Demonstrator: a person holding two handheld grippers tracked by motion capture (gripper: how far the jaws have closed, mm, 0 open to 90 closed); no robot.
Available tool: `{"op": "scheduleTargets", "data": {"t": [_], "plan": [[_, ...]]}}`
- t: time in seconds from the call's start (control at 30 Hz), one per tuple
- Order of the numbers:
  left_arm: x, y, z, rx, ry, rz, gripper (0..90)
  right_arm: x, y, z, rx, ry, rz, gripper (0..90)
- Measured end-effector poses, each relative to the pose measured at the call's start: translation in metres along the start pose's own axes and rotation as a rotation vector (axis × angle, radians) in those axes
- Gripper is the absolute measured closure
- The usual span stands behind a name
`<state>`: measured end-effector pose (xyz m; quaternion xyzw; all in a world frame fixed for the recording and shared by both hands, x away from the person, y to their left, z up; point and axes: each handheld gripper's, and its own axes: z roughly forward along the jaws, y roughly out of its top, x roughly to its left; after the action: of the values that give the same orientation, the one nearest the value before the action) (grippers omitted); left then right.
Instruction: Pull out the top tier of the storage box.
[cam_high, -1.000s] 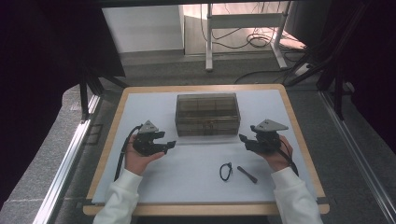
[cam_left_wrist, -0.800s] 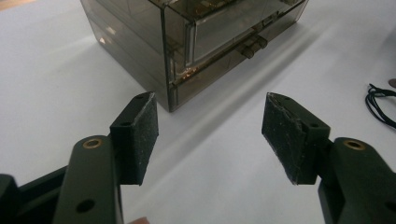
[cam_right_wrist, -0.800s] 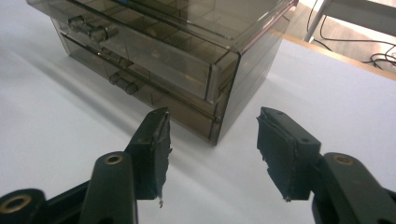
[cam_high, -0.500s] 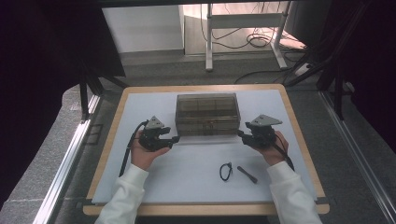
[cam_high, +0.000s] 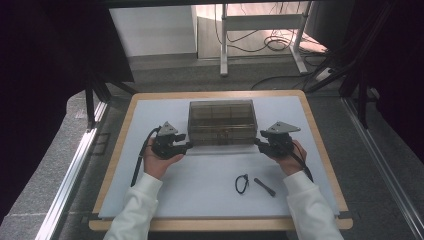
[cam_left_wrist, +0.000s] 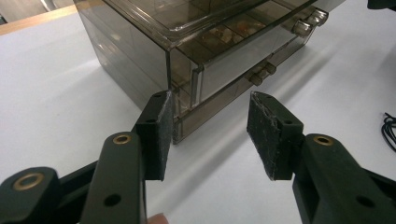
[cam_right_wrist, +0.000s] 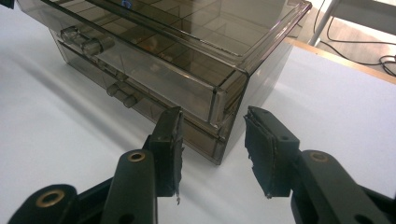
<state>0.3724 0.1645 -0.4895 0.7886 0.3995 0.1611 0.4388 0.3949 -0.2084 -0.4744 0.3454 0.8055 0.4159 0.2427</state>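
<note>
A smoky clear drawer box (cam_high: 222, 120) with two knobbed drawers stands at the middle of the white mat (cam_high: 200, 195). My left gripper (cam_high: 187, 146) is at its front left corner. In the left gripper view the box (cam_left_wrist: 224, 42) has that corner between the tips of the left gripper (cam_left_wrist: 210, 135). The left pad (cam_left_wrist: 161, 135) is close beside the box's side wall and the other pad stands apart. My right gripper (cam_high: 258, 144) is at the front right corner. In the right gripper view the box (cam_right_wrist: 177, 51) has its corner between the right gripper (cam_right_wrist: 212, 149) pads, with gaps either side. Both pairs of jaws have just been closing.
A small black cable loop (cam_high: 242, 183) and a short black stick (cam_high: 264, 186) lie on the mat in front of the right hand. The mat covers a wood-edged table (cam_high: 220, 224). Behind the table stand a metal frame (cam_high: 223, 45) and floor cables.
Both hands moved forward from the mat's middle to the box's front corners. Both pairs of jaws narrowed around those corners.
</note>
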Motion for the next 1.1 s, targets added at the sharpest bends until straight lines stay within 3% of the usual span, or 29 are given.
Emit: {"op": "scheduleTargets", "data": {"t": [0.43, 0.77, 0.93, 1.1], "plan": [[-0.0011, 0.0023, 0.0067, 0.005, 0.002, 0.017, 63.4, 0.0011, 0.0016, 0.0057, 0.005, 0.001, -0.013, 63.5], [-0.0011, 0.0009, 0.0062, 0.005, 0.017, 0.03, 74.8, 0.0039, 0.0003, 0.0091, 0.011, -0.01, -0.024, 75.0], [-0.0038, 0.0001, 0.0044, 0.006, 0.037, 0.044, 79.7, 0.0049, -0.0007, 0.0073, 0.014, -0.01, -0.033, 75.3], [-0.0045, -0.0015, 0.0029, 0.003, 0.026, 0.045, 81.0, 0.0052, -0.0027, 0.0052, 0.008, -0.004, -0.031, 75.3]]}}
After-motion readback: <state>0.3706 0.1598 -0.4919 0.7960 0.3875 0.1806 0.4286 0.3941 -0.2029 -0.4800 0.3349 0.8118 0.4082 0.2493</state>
